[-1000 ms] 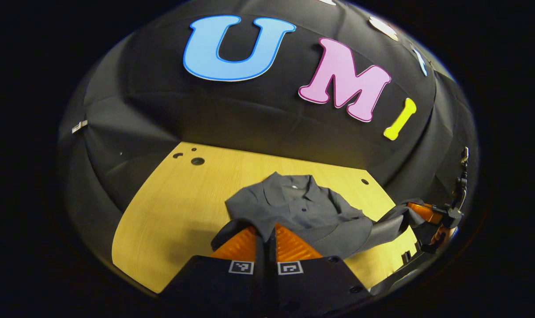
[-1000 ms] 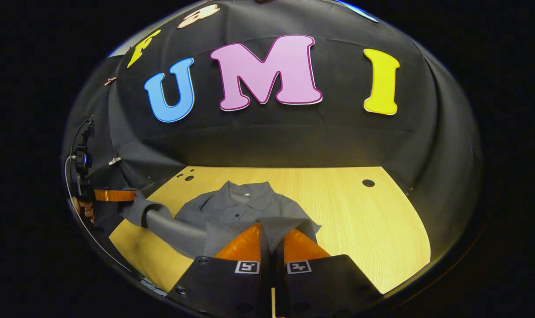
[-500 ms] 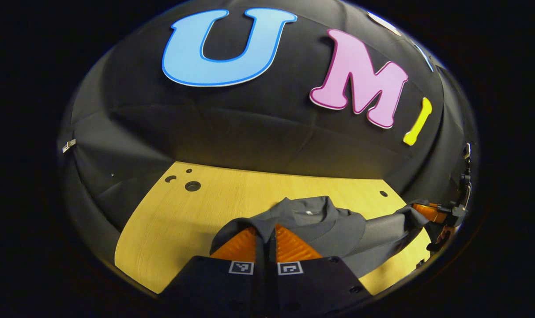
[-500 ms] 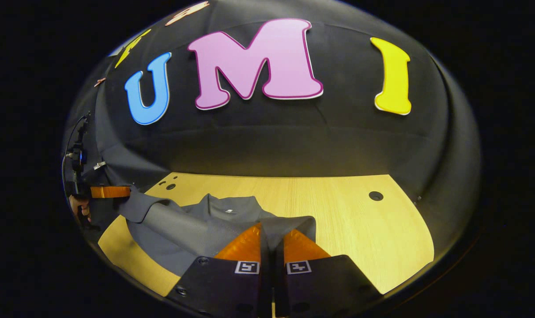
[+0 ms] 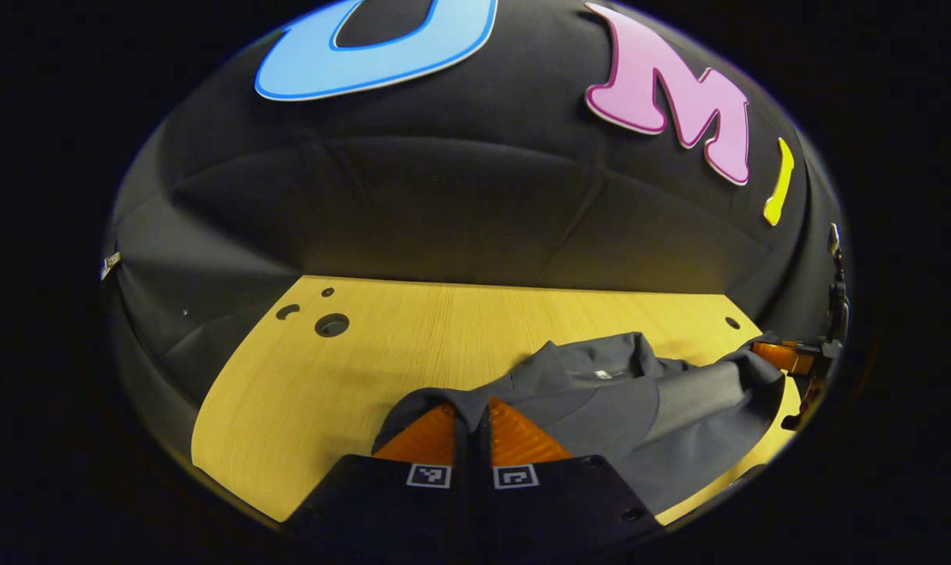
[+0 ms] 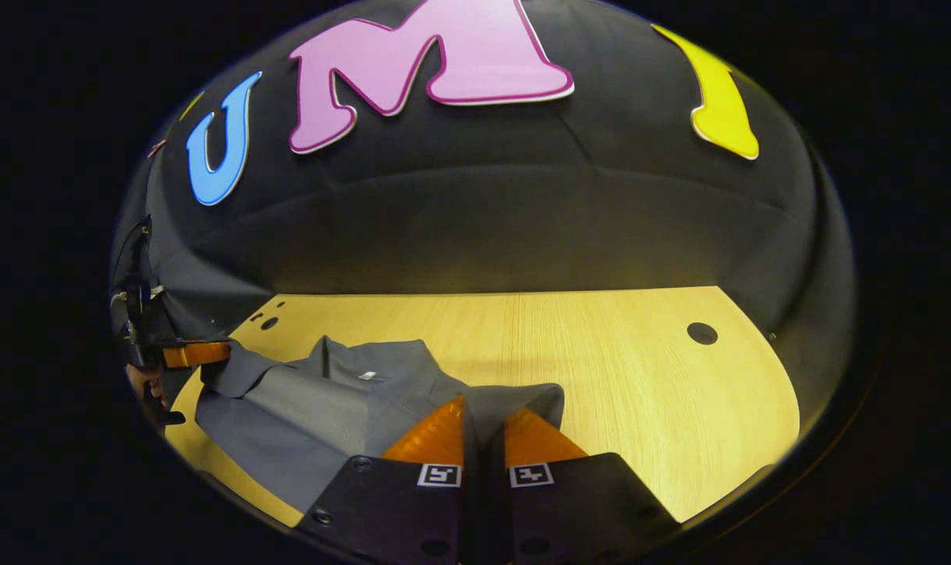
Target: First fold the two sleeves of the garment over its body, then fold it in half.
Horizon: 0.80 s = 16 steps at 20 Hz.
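Pale yellow wood-grain table (image 5: 413,345), smooth laminate, curved front edge, a few round dark holes (image 5: 331,324) near far left corner and one hole (image 6: 701,333) at far right in the right gripper view. Matte, creased black cloth wall (image 5: 444,212) behind. Dark grey garment (image 5: 601,400), soft thin woven fabric, collared shirt shape, small white neck tag (image 6: 368,376) inside collar (image 5: 601,357); lay on table toward the near edge, bunched and doubled over, lower part lifted and stretched forward between the two grippers toward the collar. Left gripper (image 5: 471,412): ribbed wedge-shaped fingers pressed together, pinching a fabric corner draped over the tips; square coded markers on the dark body behind. Right gripper (image 6: 483,412): same wedge fingers pressed together, pinching the other fabric corner, cloth flap draped over tips. Right gripper also seen far right in the left gripper view (image 5: 781,355), clamped on fabric edge. Left gripper seen far left in the right gripper view (image 6: 201,355), fabric bunched at its tip, part of a hand (image 6: 142,384) below it.
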Each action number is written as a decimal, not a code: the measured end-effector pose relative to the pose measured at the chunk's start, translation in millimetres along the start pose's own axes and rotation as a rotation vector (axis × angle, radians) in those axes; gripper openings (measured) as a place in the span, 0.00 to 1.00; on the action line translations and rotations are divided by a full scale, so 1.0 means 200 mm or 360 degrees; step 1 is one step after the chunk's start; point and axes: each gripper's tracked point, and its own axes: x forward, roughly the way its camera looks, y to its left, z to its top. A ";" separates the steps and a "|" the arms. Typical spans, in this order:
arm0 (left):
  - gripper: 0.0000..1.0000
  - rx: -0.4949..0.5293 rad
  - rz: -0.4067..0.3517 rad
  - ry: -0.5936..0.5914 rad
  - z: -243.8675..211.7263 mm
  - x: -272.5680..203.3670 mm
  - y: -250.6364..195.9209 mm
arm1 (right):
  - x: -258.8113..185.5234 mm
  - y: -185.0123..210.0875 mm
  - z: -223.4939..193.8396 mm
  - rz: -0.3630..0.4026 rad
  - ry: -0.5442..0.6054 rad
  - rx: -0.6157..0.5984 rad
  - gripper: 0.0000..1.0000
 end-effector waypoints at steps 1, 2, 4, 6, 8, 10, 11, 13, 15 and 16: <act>0.05 0.0008 0.0011 0.0014 -0.02 0.04 0.00 | 0.03 -0.01 -0.02 -0.0005 0.0011 -0.0003 0.07; 0.05 0.0016 0.0019 0.0026 -0.04 0.07 0.00 | 0.06 -0.02 -0.04 -0.0014 0.0033 -0.0007 0.07; 0.05 0.0030 0.0039 0.0041 -0.06 0.12 0.00 | 0.11 -0.03 -0.08 -0.0024 0.0074 -0.0021 0.07; 0.06 0.0030 0.0059 0.0076 -0.11 0.16 0.01 | 0.15 -0.03 -0.11 -0.0028 0.0091 -0.0031 0.07; 0.05 0.0018 0.0073 0.0131 -0.16 0.19 0.04 | 0.17 -0.03 -0.13 -0.0023 0.0106 -0.0040 0.07; 0.05 -0.0011 0.0078 0.0157 -0.20 0.21 0.05 | 0.19 -0.03 -0.15 -0.0018 0.0124 -0.0035 0.07; 0.05 -0.0023 0.0078 0.0161 -0.21 0.21 0.06 | 0.20 -0.03 -0.17 -0.0016 0.0140 -0.0024 0.07; 0.05 -0.0022 0.0084 0.0184 -0.23 0.22 0.06 | 0.21 -0.04 -0.21 -0.0012 0.0190 0.0006 0.08; 0.05 -0.0010 0.0103 0.0209 -0.25 0.22 0.06 | 0.22 -0.04 -0.26 -0.0011 0.0250 0.0040 0.10; 0.06 -0.0004 0.0118 0.0210 -0.26 0.23 0.05 | 0.24 -0.05 -0.27 -0.0017 0.0271 0.0048 0.10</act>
